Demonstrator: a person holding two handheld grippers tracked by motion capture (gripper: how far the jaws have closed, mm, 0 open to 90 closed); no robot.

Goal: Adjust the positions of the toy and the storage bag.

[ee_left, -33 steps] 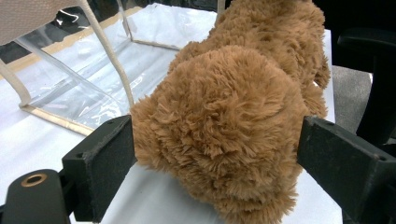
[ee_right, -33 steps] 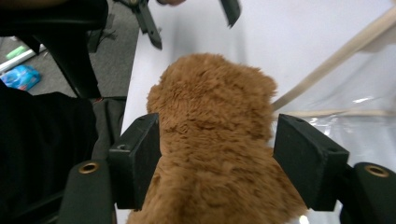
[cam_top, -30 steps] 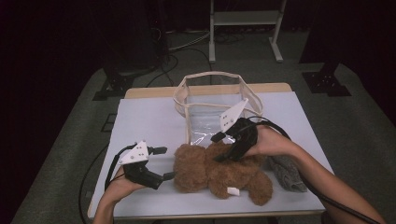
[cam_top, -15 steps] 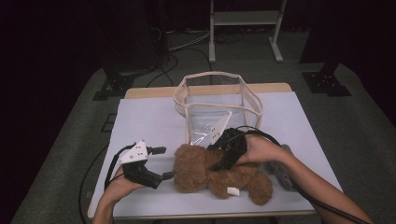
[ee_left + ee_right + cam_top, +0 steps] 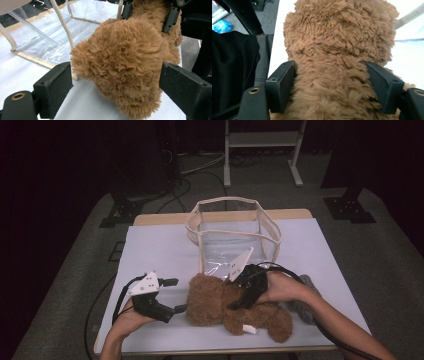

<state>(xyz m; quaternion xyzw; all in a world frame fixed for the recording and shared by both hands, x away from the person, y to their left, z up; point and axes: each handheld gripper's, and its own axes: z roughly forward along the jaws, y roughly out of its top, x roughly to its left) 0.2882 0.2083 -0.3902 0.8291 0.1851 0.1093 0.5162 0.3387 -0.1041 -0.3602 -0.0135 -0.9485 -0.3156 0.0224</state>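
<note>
— Along the tabletop's (image 5: 160, 250) near edge, what lies there?
— A brown teddy bear (image 5: 220, 302) on its side. The left gripper (image 5: 172, 295), jaws wide, has the bear's head between them, untouched.
— And the right gripper (image 5: 240, 300)?
— Its jaws straddle the bear's body and have just been opening; the pads seem to brush the fur, though a real grip is hard to judge.
— Farther back?
— A clear bag (image 5: 232, 237) stands near the far edge, just behind the bear.

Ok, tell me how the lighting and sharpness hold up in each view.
High view: the table is lit, the surroundings dark, the picture soft; the clear bag shows glare. Left gripper view: the teddy bear is sharp, with reflections on the bag's plastic. Right gripper view: fur crisp, white tabletop overexposed.
</note>
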